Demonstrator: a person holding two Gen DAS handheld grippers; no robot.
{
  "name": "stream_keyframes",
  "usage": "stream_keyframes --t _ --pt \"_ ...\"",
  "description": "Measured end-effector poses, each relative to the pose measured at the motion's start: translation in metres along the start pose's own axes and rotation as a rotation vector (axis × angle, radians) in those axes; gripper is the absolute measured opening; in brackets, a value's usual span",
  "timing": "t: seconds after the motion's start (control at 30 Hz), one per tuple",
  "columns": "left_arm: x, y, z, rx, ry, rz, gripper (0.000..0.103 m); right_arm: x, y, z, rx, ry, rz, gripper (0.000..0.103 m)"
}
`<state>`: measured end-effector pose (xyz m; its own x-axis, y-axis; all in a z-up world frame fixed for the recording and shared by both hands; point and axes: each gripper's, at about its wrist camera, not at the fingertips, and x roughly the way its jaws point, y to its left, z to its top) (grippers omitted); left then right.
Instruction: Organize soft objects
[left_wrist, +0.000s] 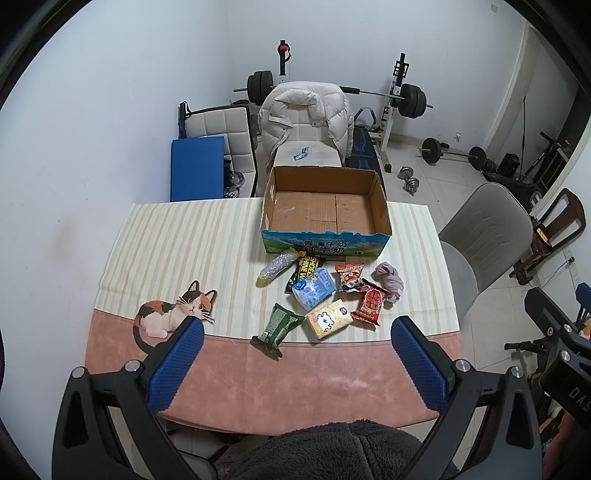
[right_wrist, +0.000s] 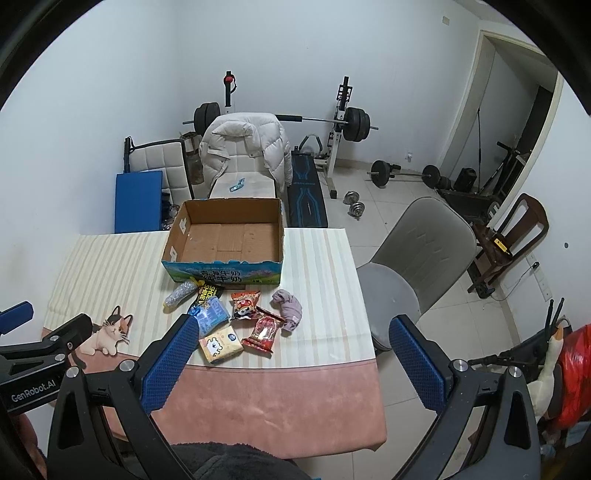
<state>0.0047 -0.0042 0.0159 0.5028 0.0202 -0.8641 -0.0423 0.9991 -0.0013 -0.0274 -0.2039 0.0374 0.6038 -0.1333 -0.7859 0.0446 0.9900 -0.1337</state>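
An empty open cardboard box stands at the table's far side. In front of it lie several soft items: a silver pouch, a black pack, a blue pack, a green pouch, a yellow tissue pack, two red snack bags, and a mauve cloth. My left gripper is open and empty, above the near table edge. My right gripper is open and empty, to the right of it.
The table carries a striped and pink cloth with a cat print. A grey chair stands at the table's right. A chair with a white jacket, a blue mat and a weight bench stand behind.
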Motion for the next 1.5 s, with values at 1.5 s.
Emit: stream_keyframes --t 1.5 --pt "0.0006 -0.0021 0.0025 -0.003 -0.005 -0.006 0.103 0.0045 0.0022 -0.0010 0.004 -0.002 0.029 0.103"
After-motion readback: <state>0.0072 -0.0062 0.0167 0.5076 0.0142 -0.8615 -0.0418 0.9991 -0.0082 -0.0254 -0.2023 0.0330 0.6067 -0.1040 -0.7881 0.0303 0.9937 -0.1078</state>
